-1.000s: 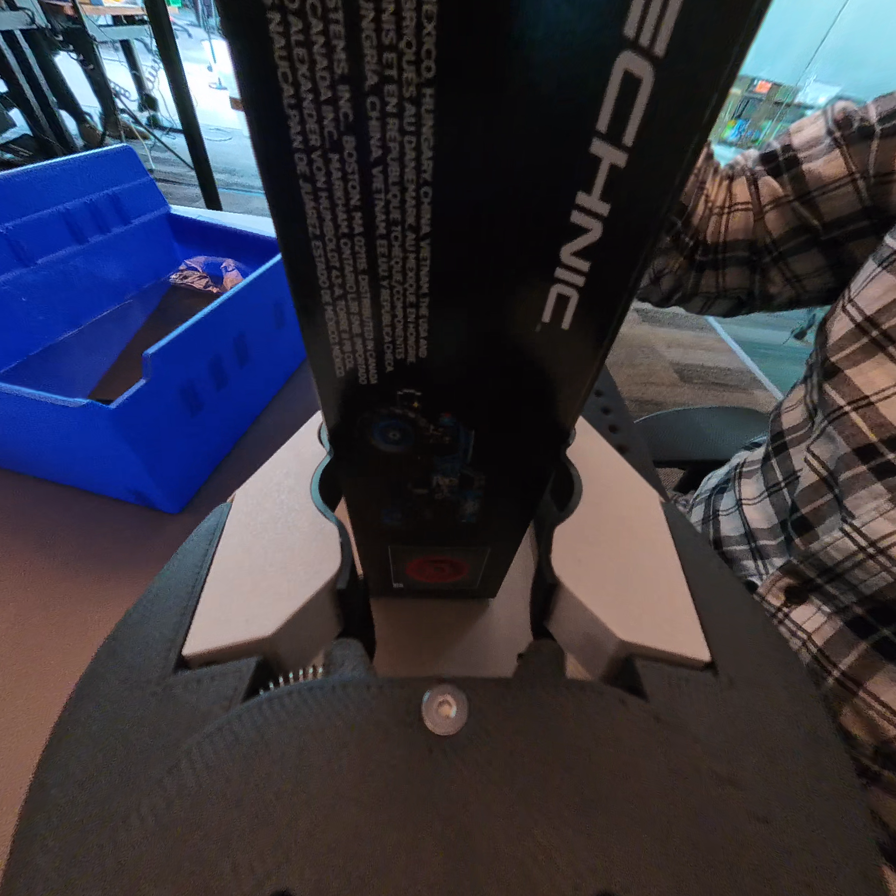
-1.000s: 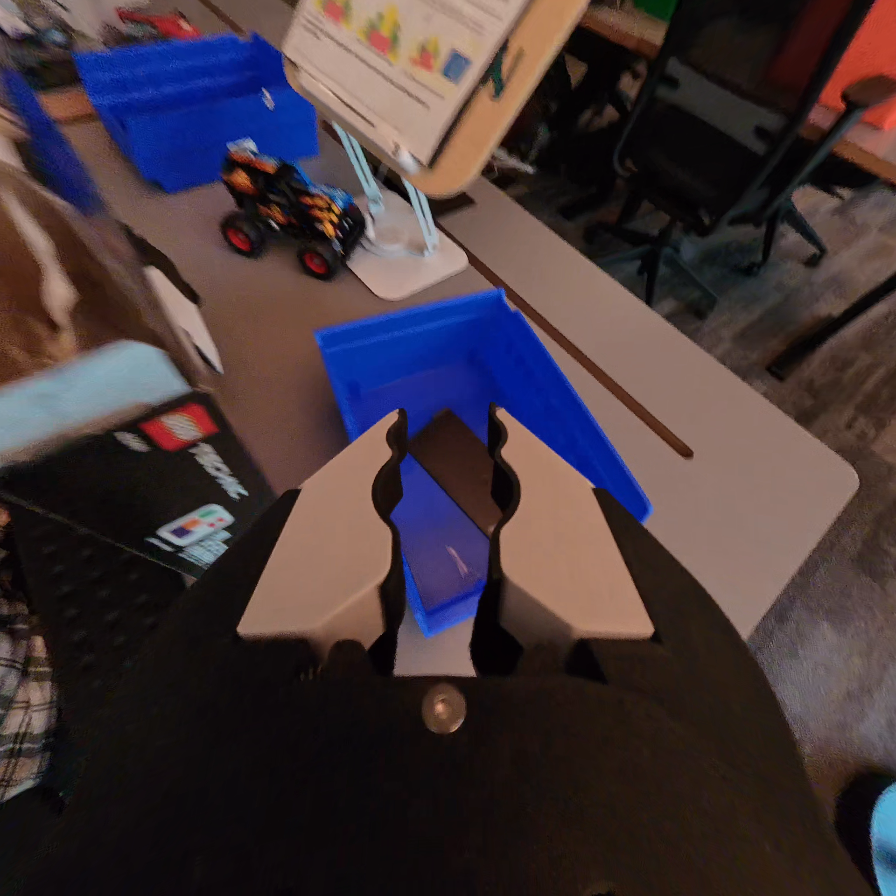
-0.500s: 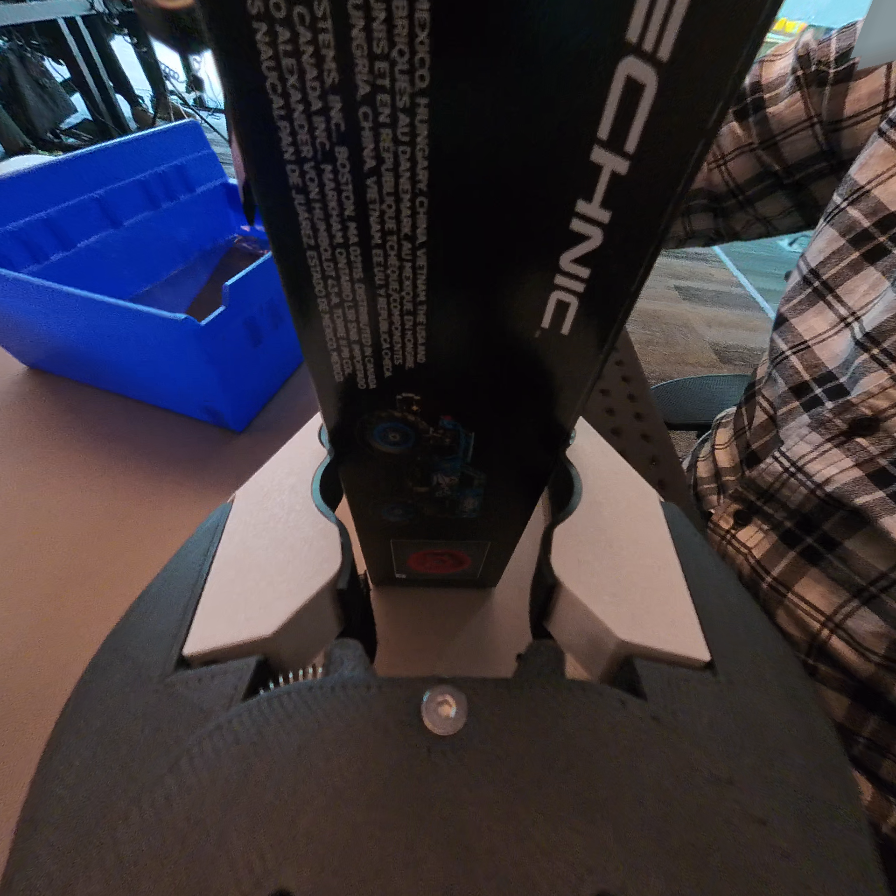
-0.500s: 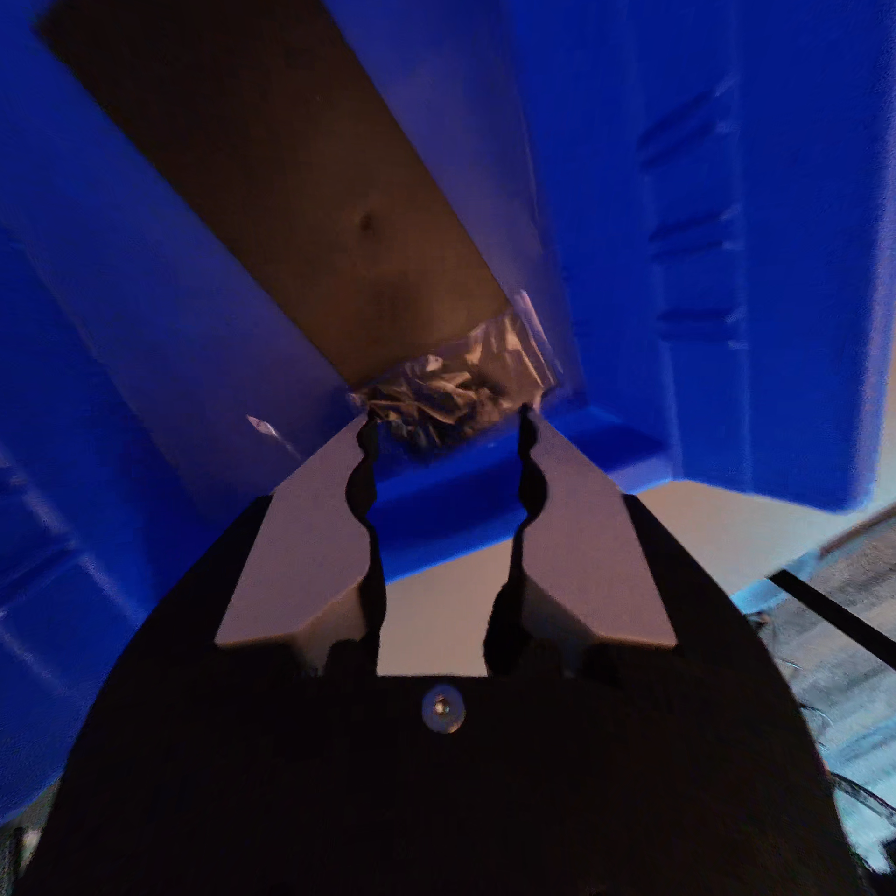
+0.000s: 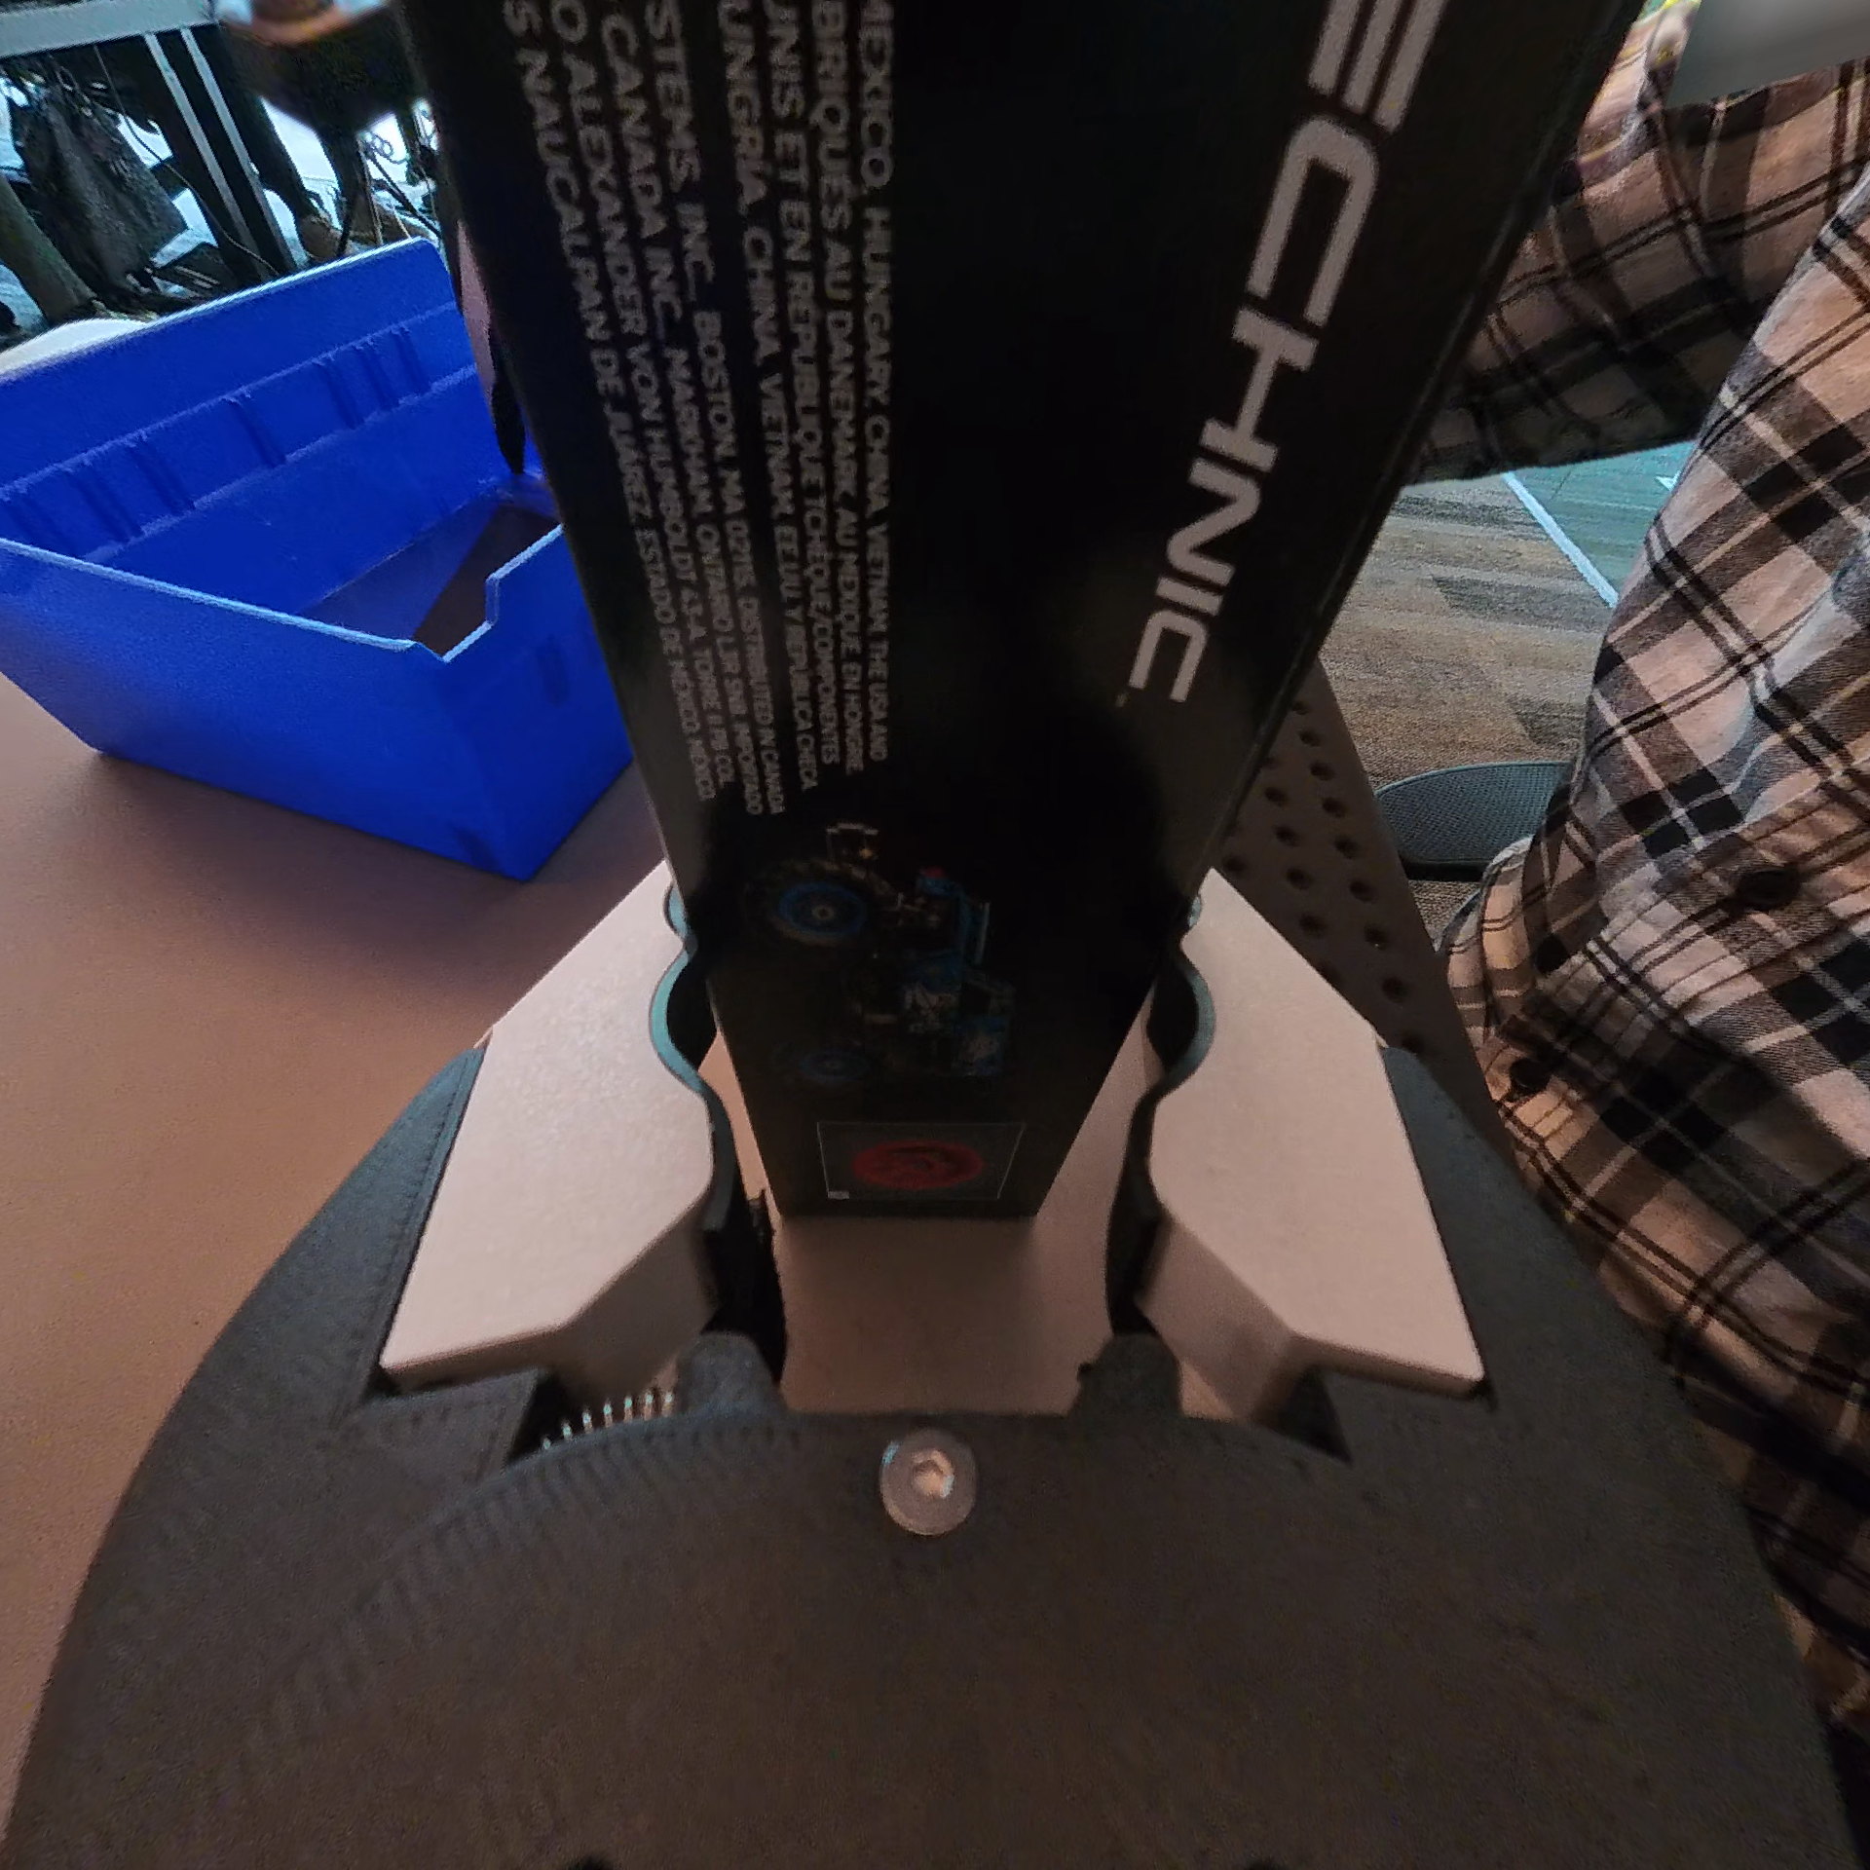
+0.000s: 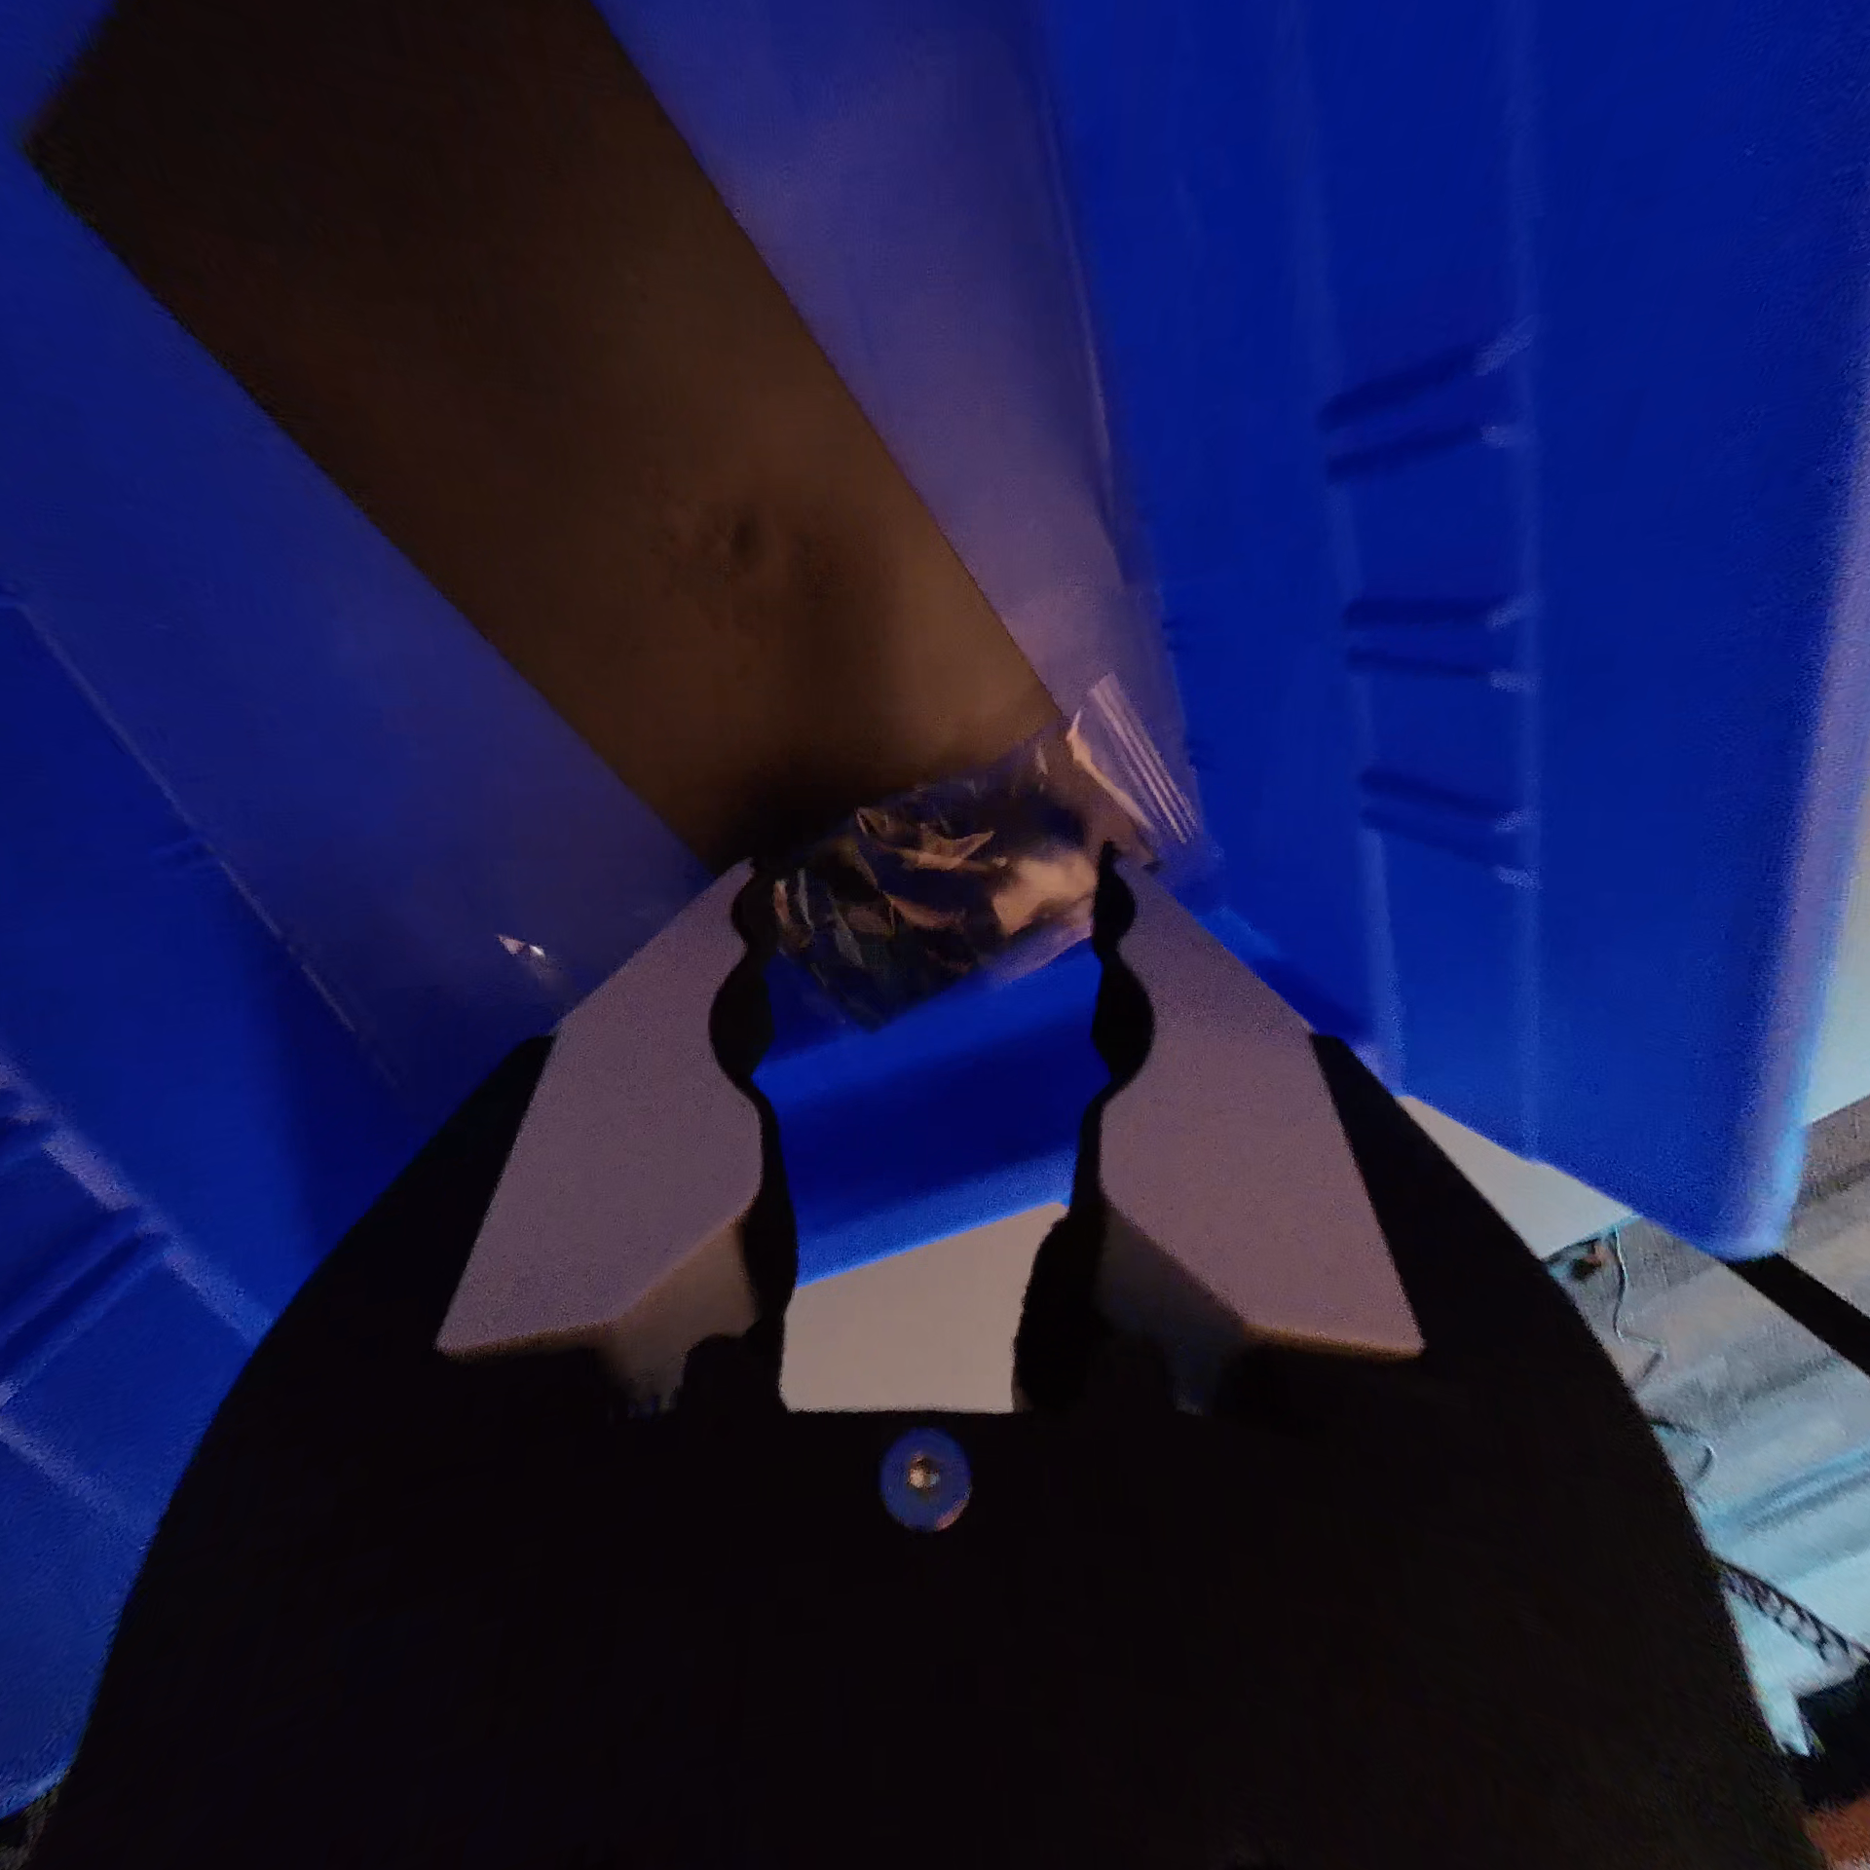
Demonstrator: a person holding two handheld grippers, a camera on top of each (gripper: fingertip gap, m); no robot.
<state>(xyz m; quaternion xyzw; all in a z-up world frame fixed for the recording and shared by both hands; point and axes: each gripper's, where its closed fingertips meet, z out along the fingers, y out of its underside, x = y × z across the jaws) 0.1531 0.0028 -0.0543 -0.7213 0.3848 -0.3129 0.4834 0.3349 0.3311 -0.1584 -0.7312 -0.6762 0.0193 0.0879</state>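
Observation:
My left gripper point(image 5: 931, 921) is shut on a tall black cardboard box point(image 5: 971, 486) with white print, and holds it upright above the table. A blue plastic bin point(image 5: 304, 648) stands on the table to its left. My right gripper point(image 6: 926, 870) is open and reaches over the low front lip into a blue bin point(image 6: 1518, 506). A clear plastic bag of small parts point(image 6: 941, 890) lies in the bin's near corner, right at the fingertips and partly between them. I cannot tell whether they touch it. A brown board point(image 6: 526, 405) lies on the bin floor.
A person in a plaid shirt point(image 5: 1670, 911) is close on the right of the left wrist view. A perforated black panel point(image 5: 1315, 870) shows behind the box. The brown tabletop point(image 5: 202, 1012) lies under the left gripper. Table legs and cables are at the far left.
My right gripper swung from above the table down into the blue bin, opened wider and closed in on the bag. My left gripper kept hold of the box and shifted slightly.

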